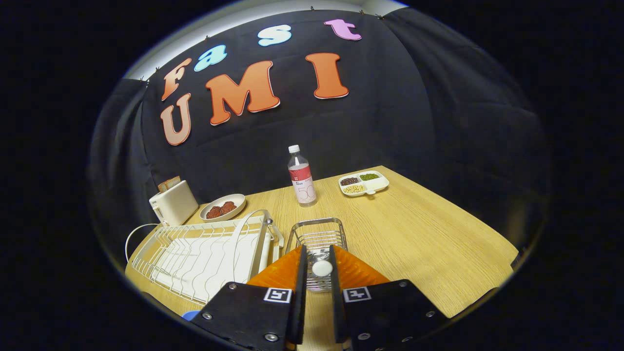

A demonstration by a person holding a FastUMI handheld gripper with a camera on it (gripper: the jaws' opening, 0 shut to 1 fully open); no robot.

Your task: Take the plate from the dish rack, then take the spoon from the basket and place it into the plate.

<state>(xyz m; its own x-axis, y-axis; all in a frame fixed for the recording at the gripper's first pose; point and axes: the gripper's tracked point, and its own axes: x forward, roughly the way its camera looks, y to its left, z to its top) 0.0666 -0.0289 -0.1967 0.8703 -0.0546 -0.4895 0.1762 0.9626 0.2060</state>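
Note:
My gripper (pixel 319 265) hangs over the wire basket (pixel 317 234), with its fingers drawn close together. Between the fingertips sits the white rounded end of the spoon (pixel 322 268), and both fingers look pressed against it. The rest of the spoon is hidden by the fingers and the basket's wires. Left of the basket stands the white dish rack (pixel 204 253), and I see no plate in its slots. A small blue edge (pixel 191 315) peeks out beside the gripper's left body near the rack's front; I cannot tell what it is.
A white toaster (pixel 173 202) and a dish of red food (pixel 223 207) stand behind the rack. A plastic bottle (pixel 301 176) stands beyond the basket, with a divided tray of beans (pixel 363 183) at the far right. The wooden table (pixel 429 243) stretches bare to the right.

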